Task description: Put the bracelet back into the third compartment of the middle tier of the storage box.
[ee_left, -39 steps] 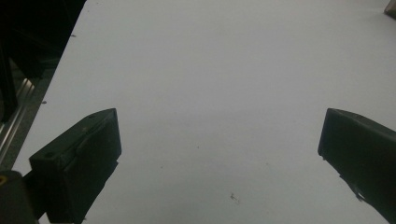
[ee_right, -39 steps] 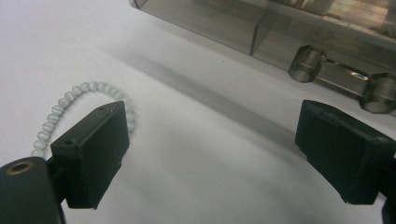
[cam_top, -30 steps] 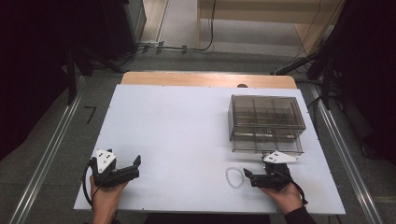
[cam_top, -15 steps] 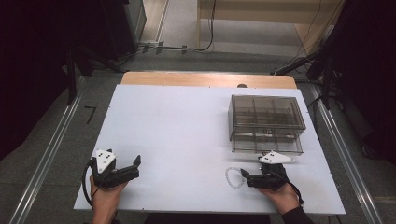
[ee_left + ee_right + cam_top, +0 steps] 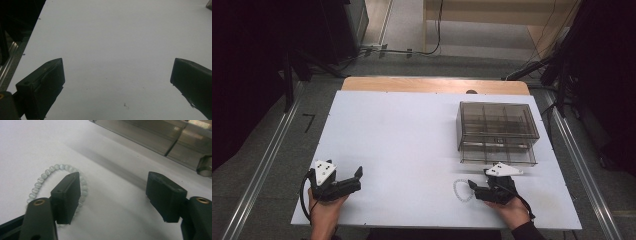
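Right gripper view: we set our right tongs [image 5: 113, 195], jaws just closing, half-open astride the bead bracelet [image 5: 47, 173] on the table [image 5: 30, 142], nothing gripped; left tongs [image 5: 117, 80] wide, empty.

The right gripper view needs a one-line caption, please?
Right gripper, jaws closing, one jaw over a bead bracelet beside a drawer box.

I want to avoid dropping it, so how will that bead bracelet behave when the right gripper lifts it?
The bead bracelet is a loop of small round beads, so it will probably sag limply rather than hold its ring shape. The beads look smooth and glossy, so they may slip from the right gripper, whose jaws have just been closing, one standing over the loop. It seems light.
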Demonstrator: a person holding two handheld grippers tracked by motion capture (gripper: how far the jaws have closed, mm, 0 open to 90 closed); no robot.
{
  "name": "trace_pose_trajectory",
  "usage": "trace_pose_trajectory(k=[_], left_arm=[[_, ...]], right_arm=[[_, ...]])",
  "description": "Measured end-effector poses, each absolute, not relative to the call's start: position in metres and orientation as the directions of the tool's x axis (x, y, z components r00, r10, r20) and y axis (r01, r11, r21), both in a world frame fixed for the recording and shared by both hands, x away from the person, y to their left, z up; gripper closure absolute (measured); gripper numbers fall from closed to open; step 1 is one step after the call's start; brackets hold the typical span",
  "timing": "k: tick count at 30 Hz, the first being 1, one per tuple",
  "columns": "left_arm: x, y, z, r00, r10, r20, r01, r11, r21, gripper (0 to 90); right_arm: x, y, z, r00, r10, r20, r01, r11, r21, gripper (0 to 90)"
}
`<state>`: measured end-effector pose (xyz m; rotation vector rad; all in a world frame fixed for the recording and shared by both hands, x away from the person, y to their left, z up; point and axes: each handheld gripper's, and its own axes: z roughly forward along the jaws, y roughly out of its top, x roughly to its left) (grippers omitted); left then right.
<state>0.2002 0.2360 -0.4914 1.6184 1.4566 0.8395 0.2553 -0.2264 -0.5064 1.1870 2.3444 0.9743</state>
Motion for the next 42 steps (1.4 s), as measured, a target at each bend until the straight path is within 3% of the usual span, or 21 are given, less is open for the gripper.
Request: trace_pose_trajectory(k=[8,26,35,38,42], left_arm=[[0.2002,0.2362,-0.4913,0.121,0.992,-0.029,0.472,-0.032,0.881,0.0],[0.2004,0.2363,-0.4918,0.124,0.992,-0.032,0.474,-0.03,0.88,0.0],[0.2004,0.2365,-0.492,0.122,0.992,-0.034,0.477,-0.028,0.878,0.0],[0.2003,0.2368,-0.4921,0.121,0.992,-0.036,0.478,-0.026,0.878,0.0],[0.2003,0.2367,-0.4922,0.12,0.992,-0.037,0.479,-0.026,0.878,0.0]], right_arm=[[0.254,-0.2235,-0.5067,-0.603,0.798,0.002,0.568,0.428,0.703,31.9],[0.2524,-0.221,-0.5078,-0.616,0.788,-0.016,0.557,0.45,0.698,51.1],[0.2509,-0.2207,-0.5081,-0.631,0.775,-0.021,0.545,0.463,0.699,64.3],[0.2516,-0.2217,-0.508,-0.625,0.78,-0.018,0.549,0.456,0.7,72.6],[0.2516,-0.2219,-0.5083,-0.624,0.782,-0.012,0.552,0.452,0.701,76.0]])
